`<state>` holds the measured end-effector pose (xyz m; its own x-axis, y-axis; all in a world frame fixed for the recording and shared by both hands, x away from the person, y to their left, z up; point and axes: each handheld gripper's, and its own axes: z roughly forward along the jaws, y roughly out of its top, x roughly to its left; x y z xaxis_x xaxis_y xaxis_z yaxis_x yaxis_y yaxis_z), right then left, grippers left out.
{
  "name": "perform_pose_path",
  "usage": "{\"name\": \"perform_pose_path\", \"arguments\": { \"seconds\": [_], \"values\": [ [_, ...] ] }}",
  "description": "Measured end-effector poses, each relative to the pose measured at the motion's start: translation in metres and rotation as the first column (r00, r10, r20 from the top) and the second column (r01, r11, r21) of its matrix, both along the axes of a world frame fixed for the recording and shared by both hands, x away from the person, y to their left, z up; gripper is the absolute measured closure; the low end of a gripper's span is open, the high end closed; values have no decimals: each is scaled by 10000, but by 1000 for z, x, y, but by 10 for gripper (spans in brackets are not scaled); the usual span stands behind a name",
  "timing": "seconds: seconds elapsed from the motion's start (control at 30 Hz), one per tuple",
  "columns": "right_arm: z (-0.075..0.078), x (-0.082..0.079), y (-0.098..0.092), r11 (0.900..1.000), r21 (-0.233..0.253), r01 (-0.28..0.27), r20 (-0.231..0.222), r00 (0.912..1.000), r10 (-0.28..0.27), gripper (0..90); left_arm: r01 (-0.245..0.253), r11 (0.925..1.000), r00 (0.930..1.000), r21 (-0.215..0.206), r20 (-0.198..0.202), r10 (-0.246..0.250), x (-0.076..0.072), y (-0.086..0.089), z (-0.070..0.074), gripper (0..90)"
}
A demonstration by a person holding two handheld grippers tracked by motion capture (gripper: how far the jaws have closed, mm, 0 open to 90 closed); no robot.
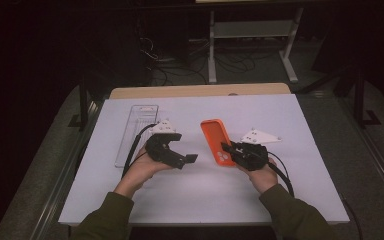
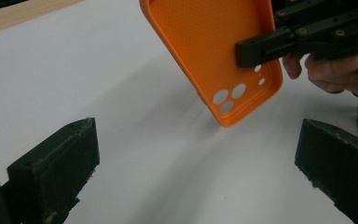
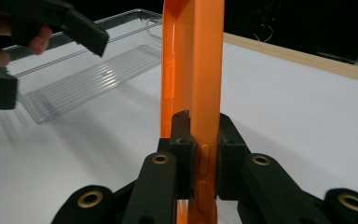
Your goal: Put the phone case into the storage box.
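Right claw [image 1: 228, 148] is clamped on the orange case [image 1: 217, 142], one jaw on each side of its long edge near the camera-hole end, so the case is held on edge between them. You can see that best in the right gripper view, where the case [image 3: 193, 79] stands straight up out of the claw [image 3: 200, 154] with the side buttons right at the pinch point. In the left gripper view the case [image 2: 214, 51] is tilted, its hole end lowest and lifted just off the table [image 2: 98, 93]; there's a soft shadow under that corner, and the right claw [image 2: 261, 49] comes in from the side with the person's fingers [image 2: 335, 72] behind it.

Left claw [image 1: 187, 159] is wide apart and gripping nothing. It sits just beside the case, on the case's left, jaws pointing toward it. In its own view the two black jaws stand far from each other at the bottom corners, with the case up between and beyond them, not touching either.

There's also a clear tray [image 1: 136, 131] lying flat on the table, further left of the case, past the left claw. In the right gripper view the tray [image 3: 88, 70] has a ribbed floor and sits behind the left claw [image 3: 42, 32].

Both sleeves are dark green, coming in below the case.
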<state>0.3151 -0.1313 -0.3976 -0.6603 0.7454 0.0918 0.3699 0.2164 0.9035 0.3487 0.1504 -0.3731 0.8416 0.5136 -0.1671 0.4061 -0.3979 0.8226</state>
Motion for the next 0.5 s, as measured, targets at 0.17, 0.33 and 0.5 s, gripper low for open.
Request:
{"name": "perform_pose_path", "arguments": {
  "seconds": [0.17,0.33,0.5],
  "values": [
    [1,-2,5,10000,8,-98,1,10000,98,789,-103,9999,9999,-22,59,103,4,-1,0,0],
    [1,-4,9,9997,-15,-238,51,9997,238,789,-174,9998,9998,-115,13,174,6,-5,-1,0],
    [1,-5,11,9996,-23,-291,87,9995,291,790,-195,9996,9998,-203,-39,194,9,-10,-2,0]
  ]
}}
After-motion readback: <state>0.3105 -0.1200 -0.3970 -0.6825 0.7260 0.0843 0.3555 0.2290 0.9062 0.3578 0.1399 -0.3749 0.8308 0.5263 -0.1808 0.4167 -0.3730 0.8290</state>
